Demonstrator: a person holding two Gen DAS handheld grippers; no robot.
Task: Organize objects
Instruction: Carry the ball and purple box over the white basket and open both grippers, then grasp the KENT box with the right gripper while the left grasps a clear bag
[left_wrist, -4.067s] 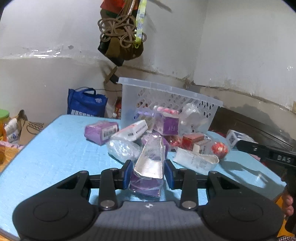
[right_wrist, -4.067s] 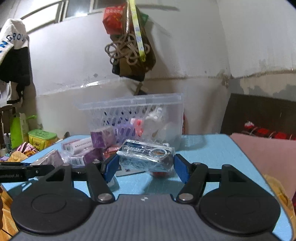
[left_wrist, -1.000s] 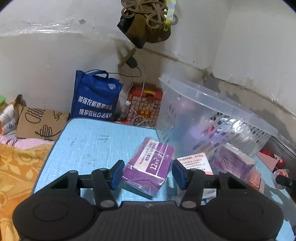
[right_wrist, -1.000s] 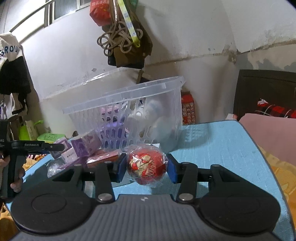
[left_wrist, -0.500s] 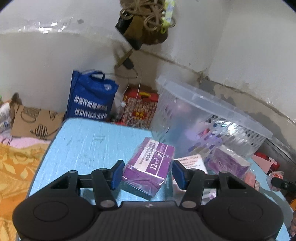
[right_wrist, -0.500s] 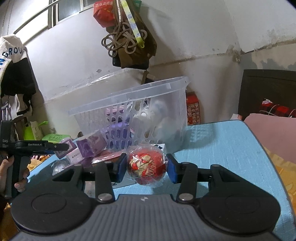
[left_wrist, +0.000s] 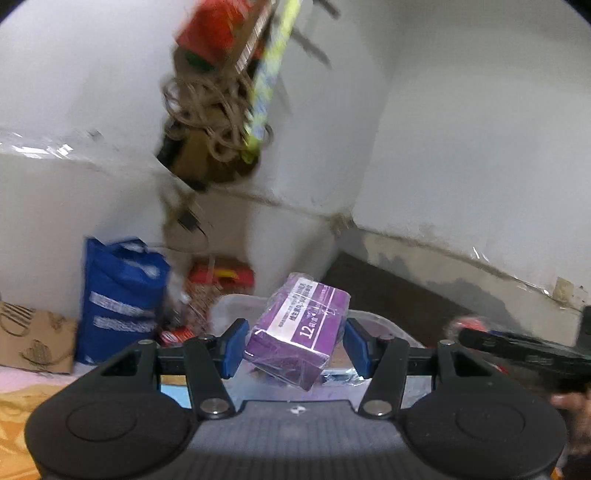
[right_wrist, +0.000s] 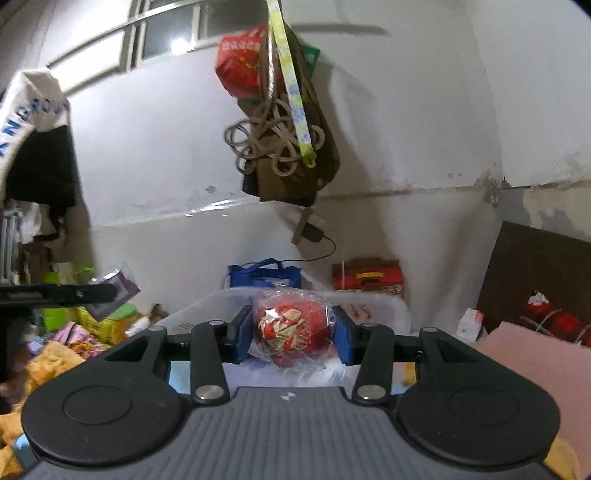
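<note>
My left gripper (left_wrist: 293, 341) is shut on a purple box wrapped in clear film (left_wrist: 297, 330), tilted and lifted in the air. Below and behind it shows the rim of the clear plastic basket (left_wrist: 384, 321). My right gripper (right_wrist: 291, 338) is shut on a red ball in crinkly clear wrap (right_wrist: 291, 332), held just above the near rim of the same basket (right_wrist: 369, 295). In the left wrist view the other gripper (left_wrist: 524, 350) reaches in from the right edge, and in the right wrist view the left gripper (right_wrist: 59, 293) comes in from the left with the purple box at its tip.
A blue shopping bag (left_wrist: 118, 299) and a red carton (left_wrist: 221, 277) stand behind the basket by the white wall. A bundle of rope and bags (right_wrist: 280, 140) hangs overhead. Orange cloth (right_wrist: 55, 365) lies left, pink bedding (right_wrist: 524, 354) right, dark wooden board (right_wrist: 535, 273) behind.
Both grippers have risen with their loads: the purple box and the red ball have left the blue table and now hang at the height of the basket's rim. The left view is blurred.
</note>
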